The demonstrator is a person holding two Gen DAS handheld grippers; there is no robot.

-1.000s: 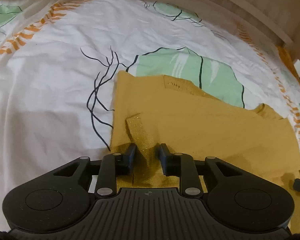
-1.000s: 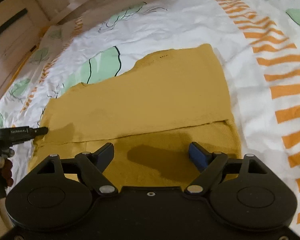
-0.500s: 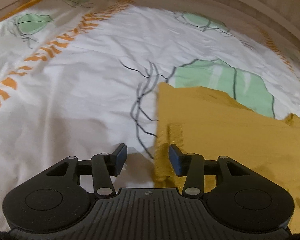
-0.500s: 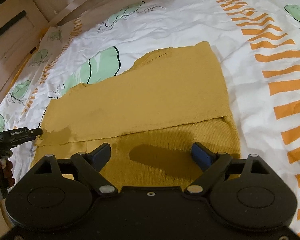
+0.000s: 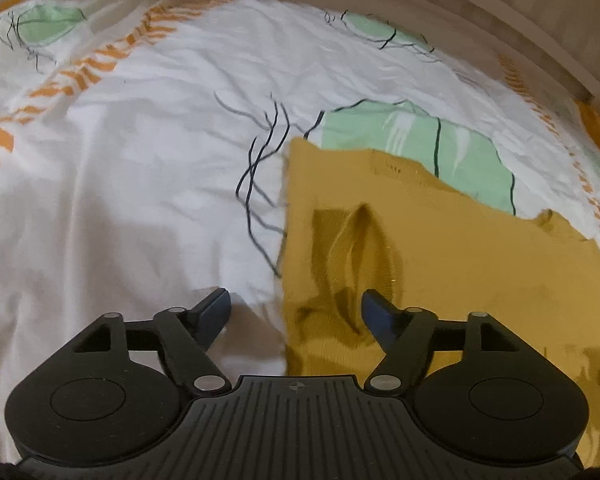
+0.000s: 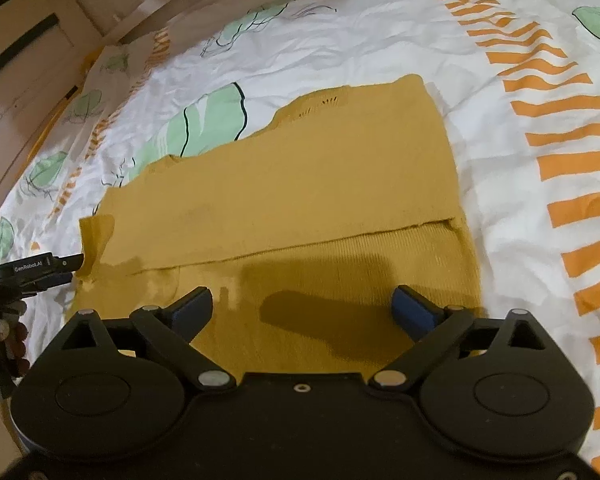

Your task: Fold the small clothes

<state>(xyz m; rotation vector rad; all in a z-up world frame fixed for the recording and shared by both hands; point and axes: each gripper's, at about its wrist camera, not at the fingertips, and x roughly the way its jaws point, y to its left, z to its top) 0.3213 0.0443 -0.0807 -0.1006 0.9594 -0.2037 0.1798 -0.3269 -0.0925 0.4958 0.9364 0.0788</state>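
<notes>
Mustard knit garment point(image 6: 300, 184) lies flat on leaf-print sheet point(image 5: 120, 200), partly folded; loose flap puckered at its 9 o'clock edge; left gripper point(image 5: 296, 312) spread, empty, straddling that edge; right gripper point(image 6: 302, 304) spread over hem; flap possibly a sleeve; pinch low, lay flat before next fold

Mustard-yellow garment point(image 6: 300, 184); white bedsheet point(image 5: 120, 184), green leaves, orange stripes, black lines; grippers apparently black, blue pads.

We hold our left gripper point(image 5: 295, 312) low with jaws spread wide; our right gripper point(image 6: 303, 307) likewise, jaws wide apart.
</notes>
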